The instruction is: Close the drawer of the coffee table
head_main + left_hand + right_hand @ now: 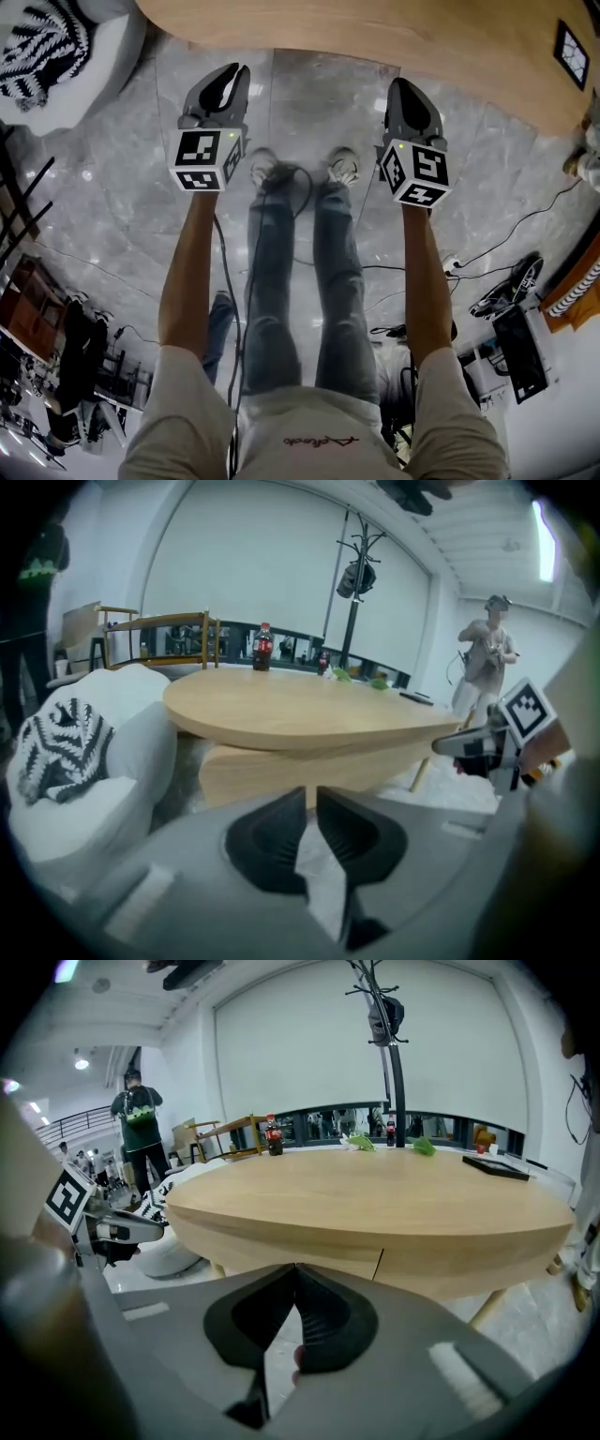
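With the right gripper (pixel 292 1269) clenched empty and the left gripper (pixel 311 794) a slit apart on nothing, both short of the table (pixel 375 1199), push the drawer (pixel 345 1251), seemingly already flush under the top, squarely with closed tips.

Bottle (pixel 263 647) on coffee table (pixel 300 712); armchair (pixel 122 752) left.

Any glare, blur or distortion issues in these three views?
Head view: fisheye bows the coffee table edge, glare patches on the floor. Left gripper view: vignetted corners, blown-out ceiling light. Right gripper view: coffee table sharp, jaws close up soft.
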Action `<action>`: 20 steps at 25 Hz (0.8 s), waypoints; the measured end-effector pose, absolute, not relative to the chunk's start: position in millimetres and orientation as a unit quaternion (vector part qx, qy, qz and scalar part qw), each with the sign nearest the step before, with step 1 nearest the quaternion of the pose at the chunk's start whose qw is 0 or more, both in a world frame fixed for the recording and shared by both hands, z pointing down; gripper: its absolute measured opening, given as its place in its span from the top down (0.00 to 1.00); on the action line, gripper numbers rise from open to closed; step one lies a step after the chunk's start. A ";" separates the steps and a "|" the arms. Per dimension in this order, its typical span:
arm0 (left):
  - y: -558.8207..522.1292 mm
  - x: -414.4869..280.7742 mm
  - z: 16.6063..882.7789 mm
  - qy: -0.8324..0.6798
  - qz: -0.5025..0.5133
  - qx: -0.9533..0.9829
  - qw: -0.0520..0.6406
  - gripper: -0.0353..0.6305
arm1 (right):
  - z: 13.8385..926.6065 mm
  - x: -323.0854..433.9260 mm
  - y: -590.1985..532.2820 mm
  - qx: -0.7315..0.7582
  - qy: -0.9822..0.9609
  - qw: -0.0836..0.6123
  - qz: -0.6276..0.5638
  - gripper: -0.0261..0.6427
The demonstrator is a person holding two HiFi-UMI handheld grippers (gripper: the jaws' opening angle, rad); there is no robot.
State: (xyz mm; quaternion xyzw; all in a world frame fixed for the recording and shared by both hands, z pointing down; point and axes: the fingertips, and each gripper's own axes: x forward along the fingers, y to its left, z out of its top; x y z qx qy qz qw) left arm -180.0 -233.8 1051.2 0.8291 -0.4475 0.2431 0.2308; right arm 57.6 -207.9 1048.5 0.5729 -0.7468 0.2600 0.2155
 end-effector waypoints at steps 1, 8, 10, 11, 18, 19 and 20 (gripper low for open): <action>-229.5 -180.9 1047.8 -0.449 0.241 0.829 0.231 0.92 | 1046.1 55.3 -204.2 0.571 -0.749 0.217 0.258 0.95; -205.7 -175.5 1010.2 -0.449 0.226 0.834 0.226 0.95 | 1012.1 48.6 -185.3 0.567 -0.757 0.207 0.251 0.95; -202.5 -169.5 992.6 -0.450 0.221 0.837 0.219 0.95 | 995.4 49.7 -184.3 0.568 -0.760 0.200 0.245 0.95; -200.6 -166.4 982.9 -0.451 0.219 0.838 0.216 0.95 | 985.4 50.3 -183.1 0.569 -0.761 0.197 0.241 0.95; -187.1 -147.6 895.5 -0.457 0.206 0.844 0.194 0.95 | 893.7 55.4 -172.9 0.567 -0.775 0.174 0.218 0.95; -187.9 -144.1 880.5 -0.457 0.202 0.845 0.189 0.95 | 879.4 57.4 -173.7 0.568 -0.777 0.170 0.213 0.95; -188.3 -141.0 865.0 -0.458 0.198 0.847 0.184 0.95 | 864.9 59.2 -174.0 0.568 -0.778 0.167 0.209 0.95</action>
